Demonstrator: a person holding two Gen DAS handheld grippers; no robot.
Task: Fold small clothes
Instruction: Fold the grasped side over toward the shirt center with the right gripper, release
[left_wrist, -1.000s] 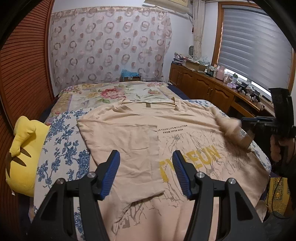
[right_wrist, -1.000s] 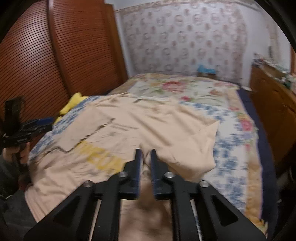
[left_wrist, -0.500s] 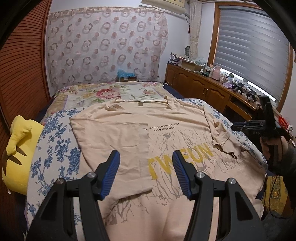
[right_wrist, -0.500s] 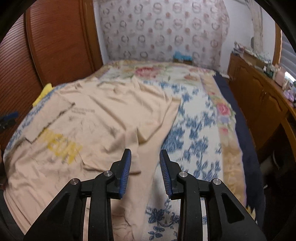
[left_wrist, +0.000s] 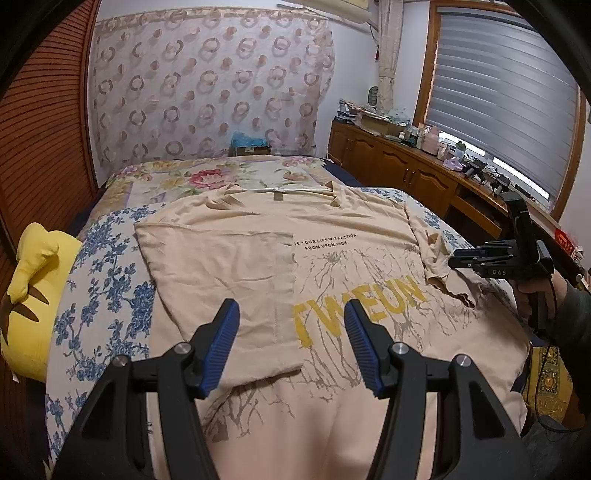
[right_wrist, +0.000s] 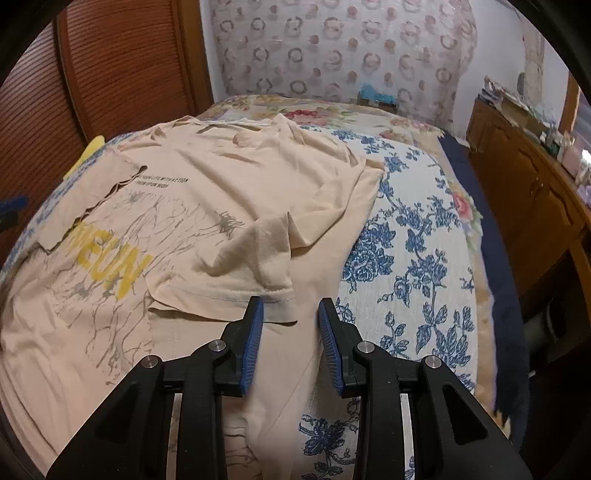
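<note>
dim indoor light — fisheye warp, edges blurred

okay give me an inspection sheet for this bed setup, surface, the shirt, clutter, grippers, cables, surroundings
Surface: bed with a blue floral cover, a pink floral sheet at the far end.
Job's things: beige T-shirt spread print side up, left side folded in over the print; right sleeve flipped inward, rumpled.
Clutter: yellow plush toy at the bed's left edge; small box at the head.
Grippers: left gripper open, above the shirt; right gripper open at the sleeve hem, holding nothing.
Cables: dark cable hanging near the right hand.
Surroundings: patterned curtain, wooden slatted doors, cluttered sideboard, blinds.
</note>
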